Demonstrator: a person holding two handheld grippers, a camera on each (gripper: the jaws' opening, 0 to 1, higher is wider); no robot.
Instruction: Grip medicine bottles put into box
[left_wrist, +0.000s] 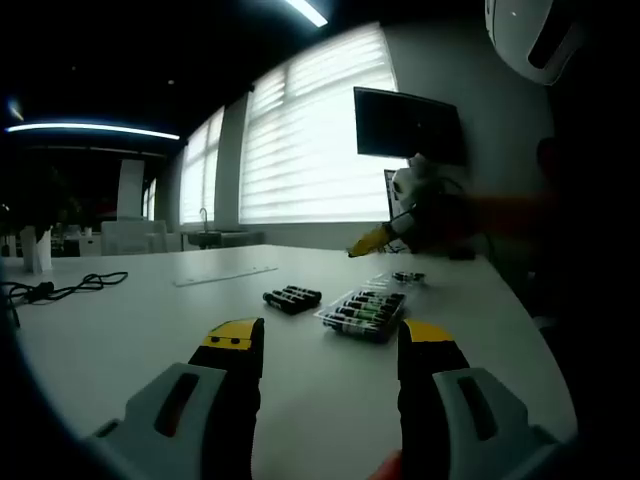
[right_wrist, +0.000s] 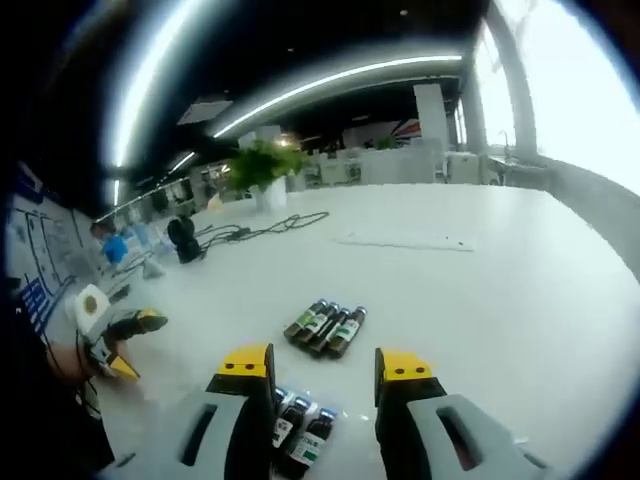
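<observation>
legible text: none. labels on the loose medicine bottles (right_wrist: 326, 328) lying mid-table and on the bottles in the clear box (left_wrist: 362, 312) show as light and green patches, their print too small to read. a wall board (right_wrist: 40, 270) beyond the table's far edge carries blue markings, possibly lettering or a diagram, blurred beyond reading.

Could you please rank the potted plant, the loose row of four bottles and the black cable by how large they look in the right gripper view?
1. black cable, longest spread
2. loose row of four bottles
3. potted plant

The bottles and plant look alike in size, and the plant stands farther off, so their order is unsure.
</observation>
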